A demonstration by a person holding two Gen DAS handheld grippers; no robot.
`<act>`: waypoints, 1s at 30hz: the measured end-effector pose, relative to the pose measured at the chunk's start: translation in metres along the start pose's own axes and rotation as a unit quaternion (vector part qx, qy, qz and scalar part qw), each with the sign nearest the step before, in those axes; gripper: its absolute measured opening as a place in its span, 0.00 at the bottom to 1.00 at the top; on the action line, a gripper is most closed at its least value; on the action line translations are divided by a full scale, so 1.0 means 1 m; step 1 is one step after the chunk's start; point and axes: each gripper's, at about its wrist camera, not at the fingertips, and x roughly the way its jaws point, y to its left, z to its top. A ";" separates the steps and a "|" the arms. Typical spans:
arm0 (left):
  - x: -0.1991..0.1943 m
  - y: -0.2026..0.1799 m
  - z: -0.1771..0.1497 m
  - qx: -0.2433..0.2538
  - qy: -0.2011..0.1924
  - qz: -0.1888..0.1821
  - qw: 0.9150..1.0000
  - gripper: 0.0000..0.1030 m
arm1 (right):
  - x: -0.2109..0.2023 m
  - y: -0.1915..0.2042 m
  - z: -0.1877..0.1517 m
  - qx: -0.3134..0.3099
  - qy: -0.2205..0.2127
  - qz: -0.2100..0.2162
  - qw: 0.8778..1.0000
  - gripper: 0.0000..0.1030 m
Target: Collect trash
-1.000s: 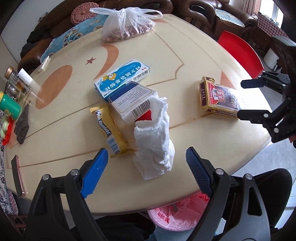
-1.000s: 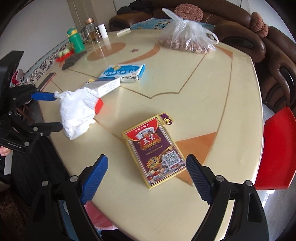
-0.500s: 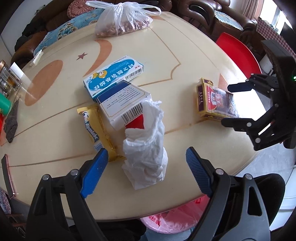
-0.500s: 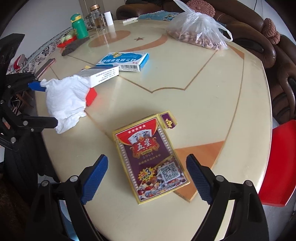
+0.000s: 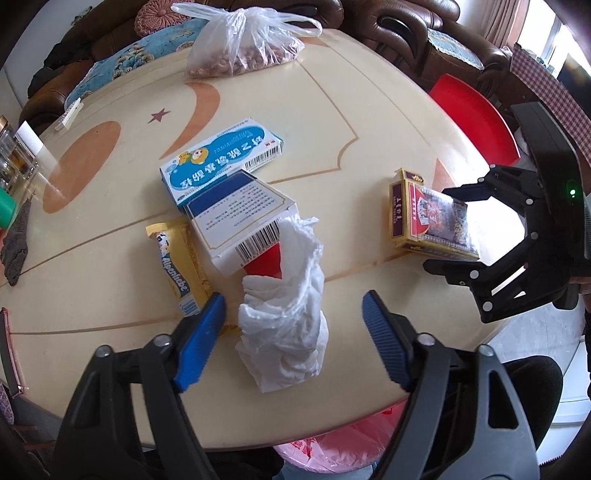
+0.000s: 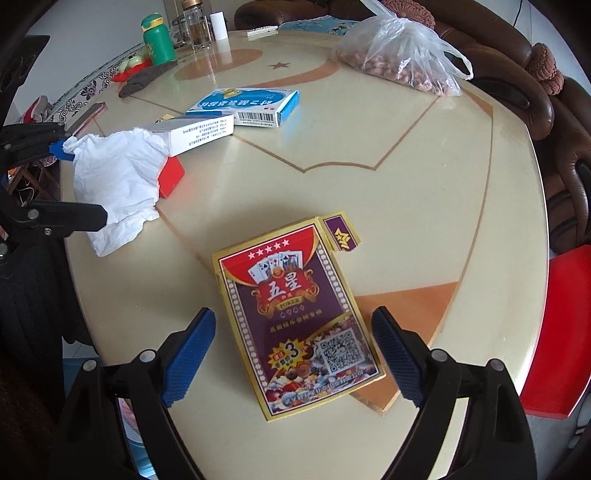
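Left gripper (image 5: 291, 321) is closing around the crumpled white tissue wad (image 5: 286, 317) at 6 o'clock on the cream oval table (image 5: 369, 122), pads not yet pressing. Right gripper (image 6: 291, 354) is hanging open astride the purple-and-gold playing-card box (image 6: 295, 317). Nothing looks collected yet; boxes and wrapper are remaining.

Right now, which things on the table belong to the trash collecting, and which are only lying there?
For the job:
- crumpled white tissue
- playing-card box
- two medicine boxes
- yellow candy wrapper

Probably lying about:
- bag of nuts
- green bottle
- glass jar
- phone
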 end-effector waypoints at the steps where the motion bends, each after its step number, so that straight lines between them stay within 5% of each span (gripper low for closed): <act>1: 0.002 0.000 0.000 -0.002 0.004 -0.004 1.000 0.62 | 0.000 0.001 0.000 -0.002 0.000 -0.005 1.000 0.80; 5: 0.005 -0.001 -0.001 0.000 0.009 -0.002 1.000 0.57 | -0.002 0.004 -0.001 -0.009 -0.006 -0.016 1.000 0.69; 9: 0.007 0.000 0.000 -0.002 0.010 -0.005 1.000 0.57 | -0.003 0.004 -0.002 -0.005 -0.011 -0.018 1.000 0.68; 19: 0.008 0.004 0.000 -0.014 0.018 -0.017 1.000 0.24 | -0.005 0.011 -0.004 0.026 -0.014 -0.043 0.999 0.64; 30: -0.013 0.010 -0.002 -0.017 -0.008 -0.028 0.999 0.16 | -0.006 0.018 -0.006 0.034 -0.019 -0.051 0.998 0.63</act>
